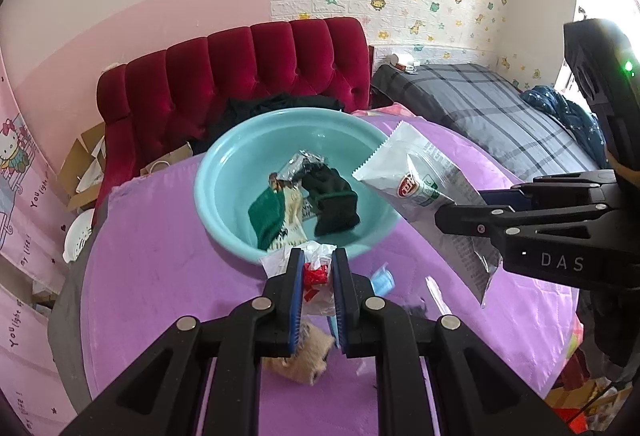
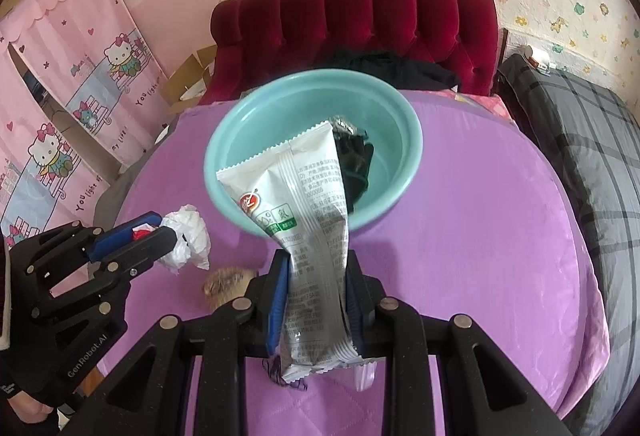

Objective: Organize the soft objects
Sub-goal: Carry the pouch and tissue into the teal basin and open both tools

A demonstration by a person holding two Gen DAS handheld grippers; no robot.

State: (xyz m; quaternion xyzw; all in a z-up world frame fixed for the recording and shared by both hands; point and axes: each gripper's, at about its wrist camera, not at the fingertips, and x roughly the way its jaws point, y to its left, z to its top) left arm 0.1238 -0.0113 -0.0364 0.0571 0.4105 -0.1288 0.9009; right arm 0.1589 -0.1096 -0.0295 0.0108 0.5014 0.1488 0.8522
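Note:
A teal basin [image 1: 224, 172] [image 2: 400, 124] stands on the purple table cover and holds green and dark socks [image 1: 334, 200] and a snack packet [image 1: 296, 166]. My left gripper [image 1: 317, 260] [image 2: 160, 232] is shut on a crumpled white plastic bag with red print [image 1: 318, 276] [image 2: 192, 236], just in front of the basin's near rim. My right gripper [image 2: 318, 260] [image 1: 448, 212] is shut on a white and grey snack bag [image 2: 296, 196] [image 1: 416, 176], held above the basin's near right rim.
A tan furry object [image 1: 300, 356] [image 2: 226, 282] lies on the purple cover [image 2: 480, 236] under my left gripper. A small blue item [image 1: 382, 278] lies next to it. A red tufted headboard [image 1: 248, 68] stands behind the basin, a grey plaid bed [image 1: 480, 104] to the right.

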